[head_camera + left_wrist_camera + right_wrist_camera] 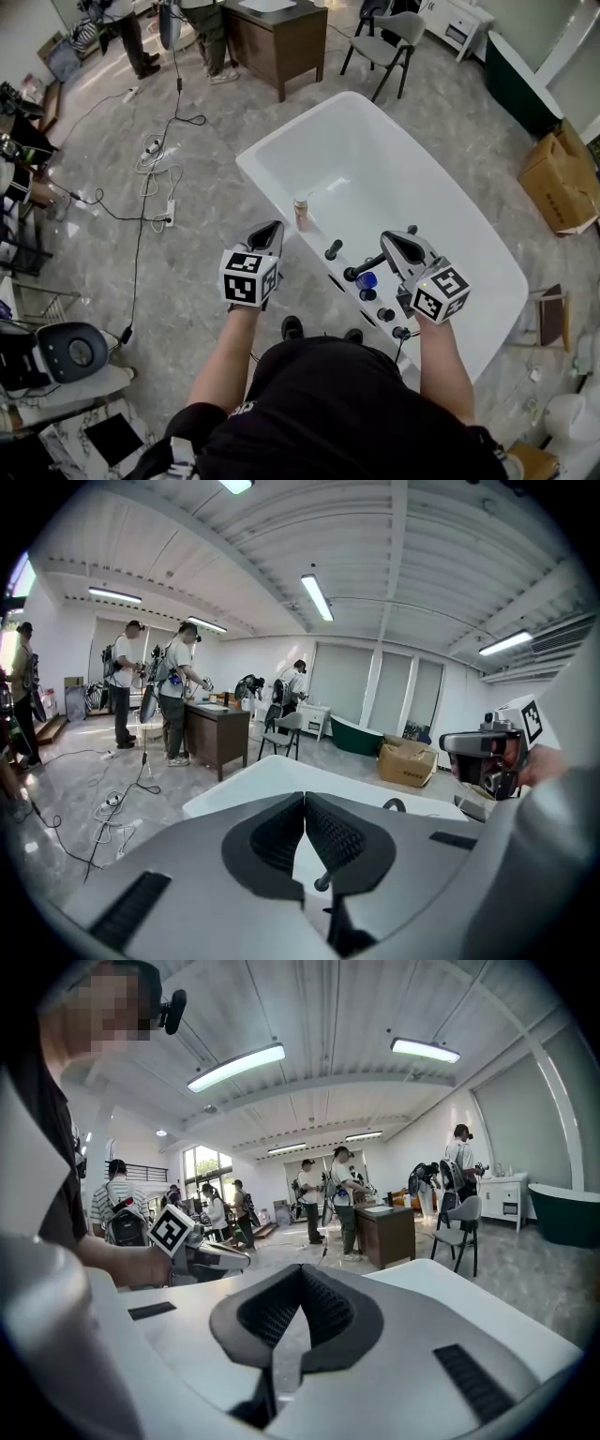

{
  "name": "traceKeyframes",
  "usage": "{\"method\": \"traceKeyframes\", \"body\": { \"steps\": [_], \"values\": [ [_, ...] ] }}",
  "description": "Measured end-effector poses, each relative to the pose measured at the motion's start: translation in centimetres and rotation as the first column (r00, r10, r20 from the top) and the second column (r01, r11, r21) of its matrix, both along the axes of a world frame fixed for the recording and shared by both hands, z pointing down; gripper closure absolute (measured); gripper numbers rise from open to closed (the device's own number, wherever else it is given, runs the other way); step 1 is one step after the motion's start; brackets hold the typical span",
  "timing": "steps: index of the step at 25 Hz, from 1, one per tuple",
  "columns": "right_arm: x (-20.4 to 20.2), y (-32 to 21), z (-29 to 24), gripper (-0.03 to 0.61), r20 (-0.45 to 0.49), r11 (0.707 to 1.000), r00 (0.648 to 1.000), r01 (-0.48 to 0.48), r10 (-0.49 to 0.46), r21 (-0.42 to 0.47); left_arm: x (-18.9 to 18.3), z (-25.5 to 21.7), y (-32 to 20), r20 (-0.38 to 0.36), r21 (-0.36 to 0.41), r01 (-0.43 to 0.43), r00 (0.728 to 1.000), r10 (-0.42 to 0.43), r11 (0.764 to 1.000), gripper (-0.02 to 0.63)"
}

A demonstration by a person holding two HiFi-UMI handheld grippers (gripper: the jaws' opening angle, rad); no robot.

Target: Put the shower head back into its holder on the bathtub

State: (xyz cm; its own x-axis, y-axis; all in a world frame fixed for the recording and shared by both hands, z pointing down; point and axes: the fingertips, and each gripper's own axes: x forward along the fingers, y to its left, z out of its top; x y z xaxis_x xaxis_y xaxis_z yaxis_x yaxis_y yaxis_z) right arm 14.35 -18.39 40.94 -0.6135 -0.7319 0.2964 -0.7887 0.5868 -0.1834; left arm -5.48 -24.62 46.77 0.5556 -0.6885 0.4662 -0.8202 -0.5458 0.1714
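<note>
A white bathtub (487,281) fills the middle of the head view. On its near rim a row of black fittings carries the black shower head (364,270), lying across them beside a blue part (367,280). My left gripper (272,227) hovers over the rim's left end, shut and empty; its jaws meet in its own view (305,796), with a black knob (322,883) below them. My right gripper (387,239) hangs just right of the shower head, apart from it. It is shut with nothing between its jaws (302,1269).
A brown bottle (301,214) stands on the tub rim near the left gripper. Beyond the tub are a wooden desk (277,37), a grey chair (389,37), floor cables (155,159) and a cardboard box (558,178). Several people stand at the back.
</note>
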Motion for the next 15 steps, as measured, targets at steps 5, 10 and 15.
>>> {"method": "traceKeyframes", "body": {
  "steps": [5,10,15],
  "values": [
    [5.1,1.0,-4.3,0.566,0.054,0.995,0.997,-0.055,0.050,0.081,3.6,-2.8,0.4,0.040,0.040,0.000,0.999,-0.002,0.999,0.595],
    [9.7,2.7,-6.9,0.566,0.114,0.984,0.991,-0.093,0.076,0.155,7.4,-5.1,2.0,0.089,0.083,-0.027,0.996,0.020,0.996,0.595],
    [12.9,4.6,-8.3,0.566,0.164,0.974,0.985,-0.092,0.059,0.206,11.1,-8.0,2.8,0.086,0.138,-0.057,0.995,0.045,0.989,0.595]
  ]
}}
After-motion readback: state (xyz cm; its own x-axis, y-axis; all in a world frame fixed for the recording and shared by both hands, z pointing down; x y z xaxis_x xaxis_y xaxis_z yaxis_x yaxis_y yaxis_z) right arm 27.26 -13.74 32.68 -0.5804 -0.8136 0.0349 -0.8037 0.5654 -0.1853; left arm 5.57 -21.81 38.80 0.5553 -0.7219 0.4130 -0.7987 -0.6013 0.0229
